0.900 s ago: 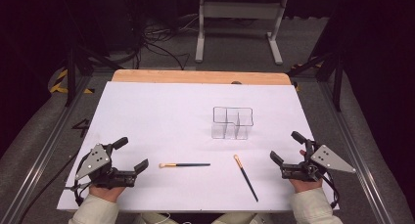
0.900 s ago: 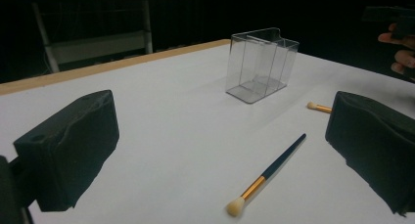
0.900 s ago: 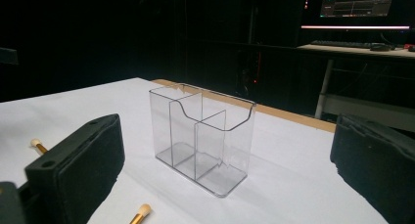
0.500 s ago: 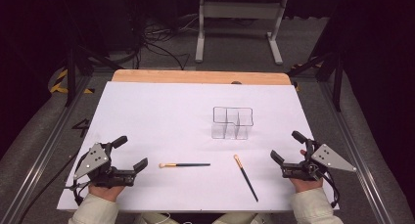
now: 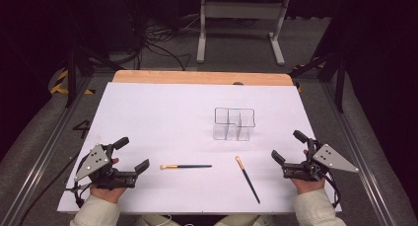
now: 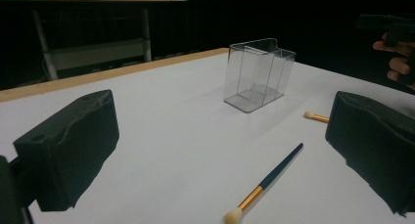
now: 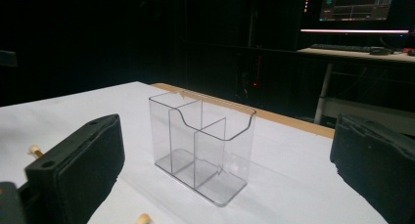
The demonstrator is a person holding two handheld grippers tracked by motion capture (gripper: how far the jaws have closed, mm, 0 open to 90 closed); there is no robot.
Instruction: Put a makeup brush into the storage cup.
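High view, left to right, with the clear divided organizer (image 5: pixel 234 124) as landmark. The left gripper (image 5: pixel 130 157) rests on the white table cover (image 5: pixel 157 112), well to the near left of the organizer, its jaws spread wide with nothing between them. Between this gripper and the organizer lies the first brush (image 5: pixel 186 166), flat and roughly parallel to the near table edge, its pale tip pointing toward the left gripper and just beside the gripper's nearer jaw, not touching it. The organizer stands upright, past the table's middle, empty. The second brush (image 5: pixel 247 178) lies near the organizer's near right corner, angled, pale tip closest to the organizer. The right gripper (image 5: pixel 290 146) rests to the near right of the organizer, jaws likewise wide apart and empty, apart from the second brush.

Left gripper view: first brush between the open jaws. Right gripper view: organizer framed between the jaws.
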